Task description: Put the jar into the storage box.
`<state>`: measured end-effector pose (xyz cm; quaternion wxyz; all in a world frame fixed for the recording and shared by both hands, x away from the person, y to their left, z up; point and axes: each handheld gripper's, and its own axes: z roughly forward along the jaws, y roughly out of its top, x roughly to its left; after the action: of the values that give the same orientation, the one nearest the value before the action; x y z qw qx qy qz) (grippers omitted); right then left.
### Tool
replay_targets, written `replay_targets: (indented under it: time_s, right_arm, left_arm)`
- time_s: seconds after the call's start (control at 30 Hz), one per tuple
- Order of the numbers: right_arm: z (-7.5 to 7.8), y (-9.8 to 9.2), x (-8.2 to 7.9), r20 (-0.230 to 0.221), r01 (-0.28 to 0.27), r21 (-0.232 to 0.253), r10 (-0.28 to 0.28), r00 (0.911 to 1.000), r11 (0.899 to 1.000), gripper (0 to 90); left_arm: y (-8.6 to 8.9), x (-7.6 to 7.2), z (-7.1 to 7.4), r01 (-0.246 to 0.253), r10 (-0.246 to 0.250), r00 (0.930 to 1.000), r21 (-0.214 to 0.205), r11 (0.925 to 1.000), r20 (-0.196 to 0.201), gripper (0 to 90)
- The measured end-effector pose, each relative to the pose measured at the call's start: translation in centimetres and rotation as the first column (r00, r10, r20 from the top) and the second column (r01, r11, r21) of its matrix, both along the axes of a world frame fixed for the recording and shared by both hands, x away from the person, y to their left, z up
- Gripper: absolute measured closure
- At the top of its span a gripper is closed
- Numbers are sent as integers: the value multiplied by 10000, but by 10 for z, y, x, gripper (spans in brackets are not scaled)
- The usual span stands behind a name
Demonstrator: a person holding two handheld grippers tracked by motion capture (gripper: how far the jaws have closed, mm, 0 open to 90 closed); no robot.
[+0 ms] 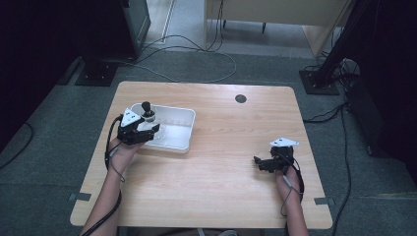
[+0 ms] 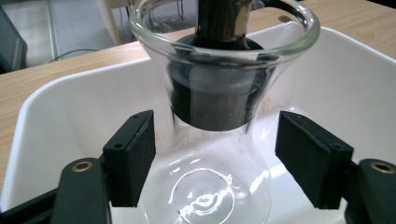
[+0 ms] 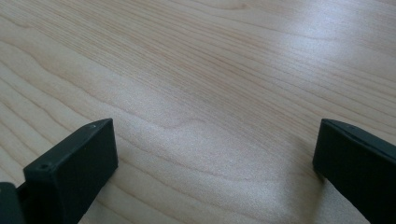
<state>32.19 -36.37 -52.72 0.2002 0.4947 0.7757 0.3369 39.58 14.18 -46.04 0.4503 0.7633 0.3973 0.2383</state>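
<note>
A clear glass flask (image 2: 210, 186) with a black stopper (image 2: 210, 102) in its neck stands upright in the left end of a white plastic tray (image 1: 179, 130). In the high view the flask (image 1: 147, 114) shows as a dark knob above the tray's near-left corner. My left gripper (image 2: 215, 149) is open, with one black pad on each side of the flask below the neck and a thin gap between pads and glass. My right gripper (image 1: 259, 162) rests low over the bare wood at the table's right, its jaws open (image 3: 215, 158) and holding nothing.
The wooden table (image 1: 221, 162) has a round dark cable hole (image 1: 240, 98) near its far edge. The tray wall (image 2: 56, 121) curves round behind the flask. Cables (image 1: 196, 54) and black stand bases (image 1: 97, 73) lie on the grey floor beyond.
</note>
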Motion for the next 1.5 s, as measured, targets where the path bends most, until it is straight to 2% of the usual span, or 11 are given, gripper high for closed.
replay_targets:
  time_s: [0.23, 0.37, 0.57, 0.73, 1.03, 1.33, 1.5]
  right_arm:
    - [0, 0, 0, -14, 10, 7, -10, 10000, 10000, 0]
    - [0, 0, 0, -12, 11, 6, -11, 10000, 10000, 0]
    - [0, 0, 0, -8, 24, 9, -24, 10000, 10000, 0]
    - [0, 0, 0, -10, 24, 8, -24, 10000, 10000, 0]
    - [0, 0, 0, -4, 37, 6, -37, 10000, 10000, 0]
    - [0, 0, 0, -1, 34, 5, -34, 10000, 10000, 0]
    - [0, 0, 0, 4, 39, 0, -39, 10000, 10000, 0]
  left_arm:
    - [6, 0, 3, 346, -355, 9974, -164, 9993, -627, 261]
    - [9, -1, 4, 460, -471, 9959, -161, 9988, -776, 261]
    - [8, -3, 5, 762, -748, 9941, 141, 9970, -784, 260]
    - [8, -5, 6, 1003, -975, 9930, 402, 9941, -671, 217]
    - [10, -9, 6, 1384, -1328, 9875, 646, 9883, -845, 217]
    - [15, -13, 7, 1615, -1544, 9832, 702, 9844, -971, 217]
    - [17, -16, 7, 1733, -1657, 9818, 805, 9816, -932, 217]
